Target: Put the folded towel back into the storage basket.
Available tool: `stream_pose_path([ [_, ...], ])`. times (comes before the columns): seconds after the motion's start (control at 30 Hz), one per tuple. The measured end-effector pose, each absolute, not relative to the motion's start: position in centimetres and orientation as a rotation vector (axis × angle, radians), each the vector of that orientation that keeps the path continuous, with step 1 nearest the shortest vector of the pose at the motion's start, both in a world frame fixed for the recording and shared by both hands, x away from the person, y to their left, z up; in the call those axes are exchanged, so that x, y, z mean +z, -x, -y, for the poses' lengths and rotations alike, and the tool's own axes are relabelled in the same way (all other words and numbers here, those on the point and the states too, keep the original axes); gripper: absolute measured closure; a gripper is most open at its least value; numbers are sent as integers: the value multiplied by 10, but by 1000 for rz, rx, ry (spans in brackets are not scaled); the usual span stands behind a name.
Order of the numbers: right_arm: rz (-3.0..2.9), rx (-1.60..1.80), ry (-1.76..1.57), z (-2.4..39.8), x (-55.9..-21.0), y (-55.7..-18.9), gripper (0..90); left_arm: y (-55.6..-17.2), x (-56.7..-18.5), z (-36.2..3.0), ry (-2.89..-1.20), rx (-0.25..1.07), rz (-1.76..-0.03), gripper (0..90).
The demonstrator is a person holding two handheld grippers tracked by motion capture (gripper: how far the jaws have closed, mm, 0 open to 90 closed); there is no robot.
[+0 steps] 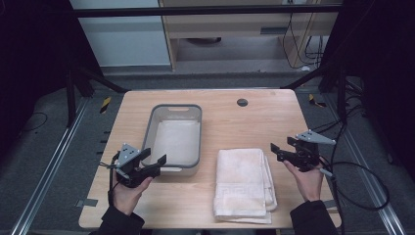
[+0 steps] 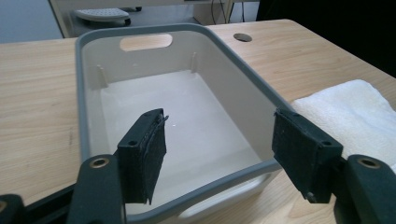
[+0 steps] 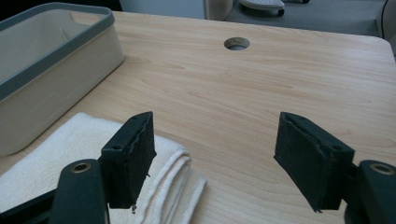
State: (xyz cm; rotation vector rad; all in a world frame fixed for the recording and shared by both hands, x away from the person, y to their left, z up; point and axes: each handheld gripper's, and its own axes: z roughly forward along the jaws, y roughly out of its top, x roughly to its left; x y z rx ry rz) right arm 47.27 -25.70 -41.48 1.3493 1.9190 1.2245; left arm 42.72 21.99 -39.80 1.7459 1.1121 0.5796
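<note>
A person is holding the left gripper (image 1: 152, 159) wide open and empty at the grey-rimmed bin (image 1: 195, 139), left of centre, while the right gripper (image 1: 277, 148), equally agape and empty, is hovering beside the folded white towel (image 1: 243, 183) on the counter (image 1: 244, 125).

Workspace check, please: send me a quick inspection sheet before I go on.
Surface: light wooden table, round grommet hole near the far edge.
Job's things: empty grey-rimmed bin left of centre; folded white towel beside it, at the near edge.
Clutter: nothing seen.
Grippers: left hand-held gripper open, at the bin's near rim; right hand-held gripper open, just right of the towel.
Cables: one trails from each gripper, the right one looping off the table.
Surroundings: dark frame, floor rails, furniture behind.
</note>
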Motion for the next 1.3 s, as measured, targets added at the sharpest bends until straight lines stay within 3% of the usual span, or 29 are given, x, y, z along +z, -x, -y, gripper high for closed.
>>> stream_pose_path([
  [0.63,-1947,1271,-1302,239,-404,-482,278,-428,-392,-176,-1772,532,-1030,348],
  [1.3,-1997,1258,-1285,232,-417,-482,269,-418,-418,-112,-1917,432,-917,353],
])
